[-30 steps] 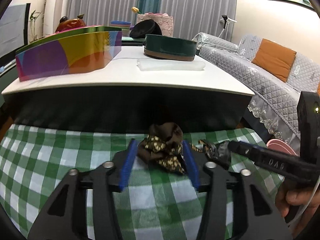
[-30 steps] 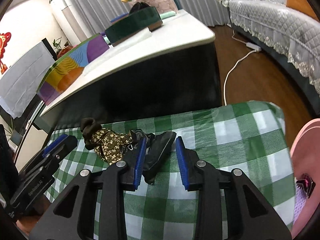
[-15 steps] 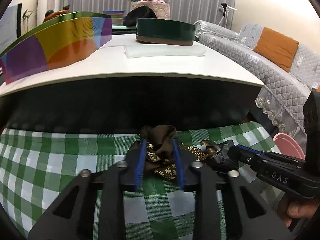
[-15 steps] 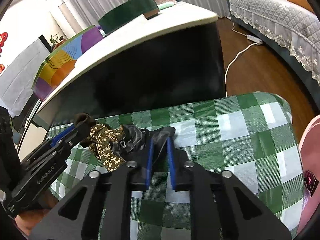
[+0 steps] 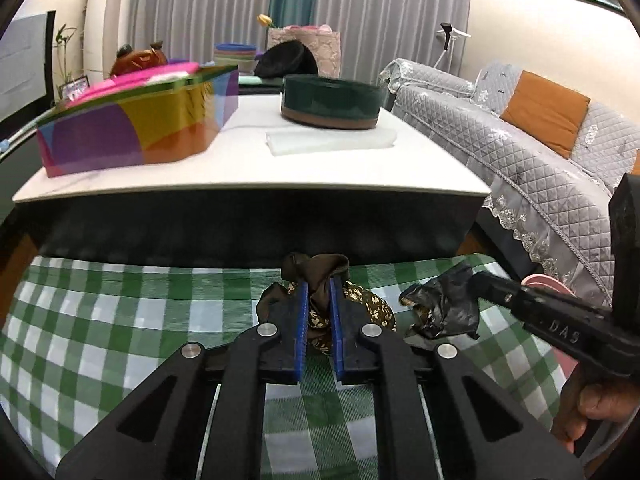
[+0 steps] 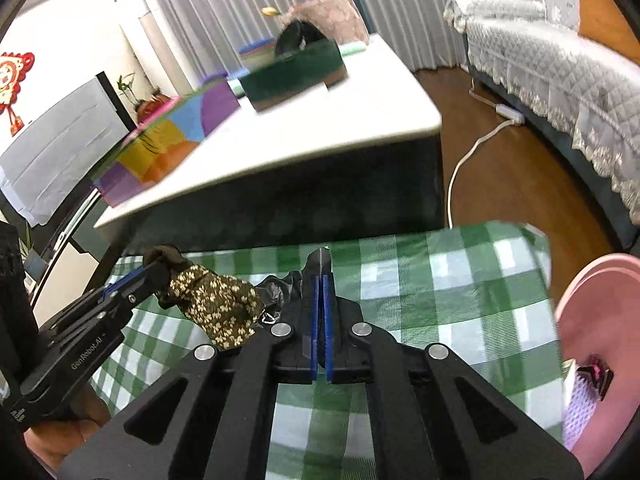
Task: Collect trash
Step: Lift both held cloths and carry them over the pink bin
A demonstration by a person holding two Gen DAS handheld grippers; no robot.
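Left tool (image 5: 319,300) just closing, blue pads clenched on brown flowered cloth (image 5: 320,280), bundle lifted just above green checked cloth (image 5: 120,320). Right tool (image 6: 320,292) just closing too, pads pinched on crumpled black plastic bag (image 6: 320,260), beside flowered cloth. Both items hang close together, near white worktop (image 5: 320,168). Pink bin (image 6: 592,300) at right, past checked cloth's edge.

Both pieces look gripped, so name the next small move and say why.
Probably lift both clear together: the left hand-held gripper is shut on the brown flower-print cloth scrap, the right hand-held gripper on the crumpled black plastic bag, over the green checked tablecloth.
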